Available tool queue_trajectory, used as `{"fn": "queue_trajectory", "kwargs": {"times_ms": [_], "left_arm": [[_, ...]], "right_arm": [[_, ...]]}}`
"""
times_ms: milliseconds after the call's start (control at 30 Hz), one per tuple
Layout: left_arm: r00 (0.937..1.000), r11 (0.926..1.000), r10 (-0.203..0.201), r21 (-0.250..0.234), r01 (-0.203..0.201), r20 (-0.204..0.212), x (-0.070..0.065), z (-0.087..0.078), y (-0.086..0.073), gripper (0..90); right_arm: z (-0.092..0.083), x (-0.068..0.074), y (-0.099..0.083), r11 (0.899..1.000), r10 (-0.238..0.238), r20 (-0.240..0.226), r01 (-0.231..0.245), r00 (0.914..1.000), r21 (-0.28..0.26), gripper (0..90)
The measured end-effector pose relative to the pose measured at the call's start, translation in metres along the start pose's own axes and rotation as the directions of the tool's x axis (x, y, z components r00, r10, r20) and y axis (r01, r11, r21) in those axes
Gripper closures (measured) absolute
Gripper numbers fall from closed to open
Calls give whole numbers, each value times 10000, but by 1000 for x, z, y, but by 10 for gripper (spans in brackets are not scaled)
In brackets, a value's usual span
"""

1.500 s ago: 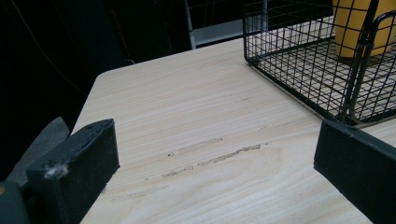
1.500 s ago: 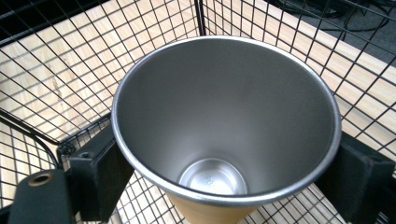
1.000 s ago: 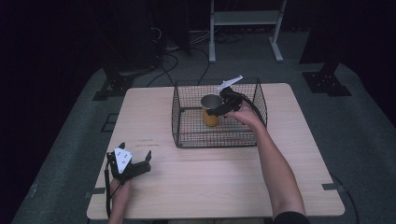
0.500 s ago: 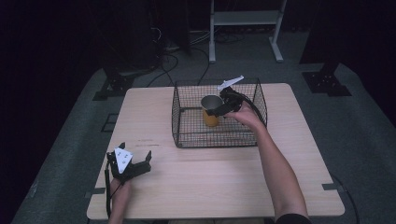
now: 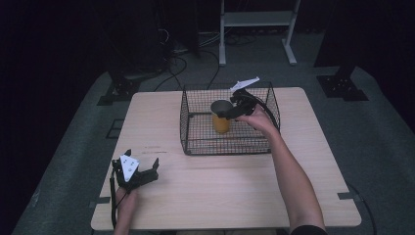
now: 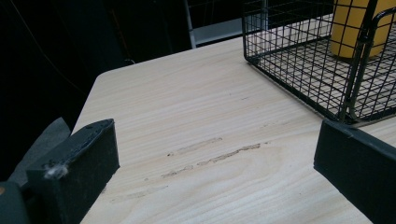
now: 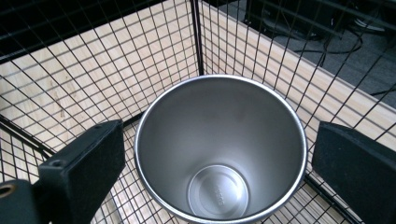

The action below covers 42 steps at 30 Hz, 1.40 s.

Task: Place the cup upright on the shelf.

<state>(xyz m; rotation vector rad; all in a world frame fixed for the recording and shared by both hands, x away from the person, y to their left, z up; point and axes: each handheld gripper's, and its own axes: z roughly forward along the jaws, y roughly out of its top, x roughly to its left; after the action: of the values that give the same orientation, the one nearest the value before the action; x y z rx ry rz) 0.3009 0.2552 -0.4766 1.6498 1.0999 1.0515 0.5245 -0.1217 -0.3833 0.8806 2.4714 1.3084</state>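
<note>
The bench gives wide free room around the left gripper, which rests released and empty near the bench's front edge, well apart from the wire basket. Inside that basket the room is narrow: the right gripper has just been opening, and its jaws now stand released on either side of the yellow cup, whose steel rim lies directly below and between them. In my judgement, a careless lift could catch a jaw on the rim and tip the cup, or the cable could snag the basket wall just behind the gripper.
</note>
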Motion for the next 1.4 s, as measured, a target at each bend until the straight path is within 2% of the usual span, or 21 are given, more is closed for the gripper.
{"fn": "queue_trajectory", "kwargs": {"times_ms": [433,567,833,900,1167,1400], "left_arm": [[10000,10000,29,84,-29,-11,0,1,0,0],[10000,10000,43,72,-43,3,0,1,0,0],[9999,9999,135,5,-135,0,-1,-1,0,0],[9999,9999,101,-7,-101,-8,-1,-1,0,0],[9999,10000,97,18,-97,-37,-1,0,0,0],[9999,9999,100,28,-100,-47,-1,0,0,0]], "right_arm": [[-18,5,8,9982,-70,29,71,10000,-590,22],[-25,6,10,9973,35,-67,-39,10000,-735,22],[-38,19,14,9972,-182,-161,170,9997,-723,22],[-44,26,15,9956,-303,-238,281,9993,-895,22],[-61,35,12,9912,-314,-462,252,9984,-1301,22],[-73,37,3,9913,-303,-419,246,9987,-1293,24]]}}
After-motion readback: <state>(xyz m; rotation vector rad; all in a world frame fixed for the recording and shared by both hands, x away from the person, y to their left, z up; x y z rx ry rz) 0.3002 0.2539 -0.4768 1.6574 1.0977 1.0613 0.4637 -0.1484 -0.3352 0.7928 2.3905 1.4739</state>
